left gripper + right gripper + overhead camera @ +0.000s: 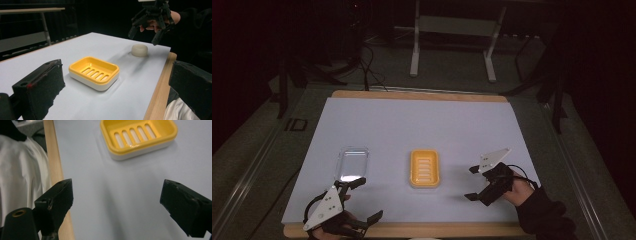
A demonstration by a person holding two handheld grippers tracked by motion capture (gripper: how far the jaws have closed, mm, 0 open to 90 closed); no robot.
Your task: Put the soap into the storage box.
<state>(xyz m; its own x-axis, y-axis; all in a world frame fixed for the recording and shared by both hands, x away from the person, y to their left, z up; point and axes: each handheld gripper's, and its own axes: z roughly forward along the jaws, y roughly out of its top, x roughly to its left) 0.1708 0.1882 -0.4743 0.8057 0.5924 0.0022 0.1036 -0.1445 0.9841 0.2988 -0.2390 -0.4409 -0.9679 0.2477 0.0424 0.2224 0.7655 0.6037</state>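
Nearest the person, the left gripper (pixel 362 200) sits low at the table's front edge, its jaws spread wide with nothing between them. Just beyond its upper jaw lies a clear lid (pixel 352 163) on the white mat (pixel 412 120). Across the front, the right gripper (pixel 473 183) hovers with jaws wide apart — empty too, only bare mat between them. From the left gripper view, a pale round soap (pixel 139 50) rests on the mat below the right gripper (pixel 143 31), apart from its jaws; in the dim high view it is hard to make out. Between the two grippers, a little farther in, stands the yellow soap dish (pixel 424 168) — empty, well clear of both.
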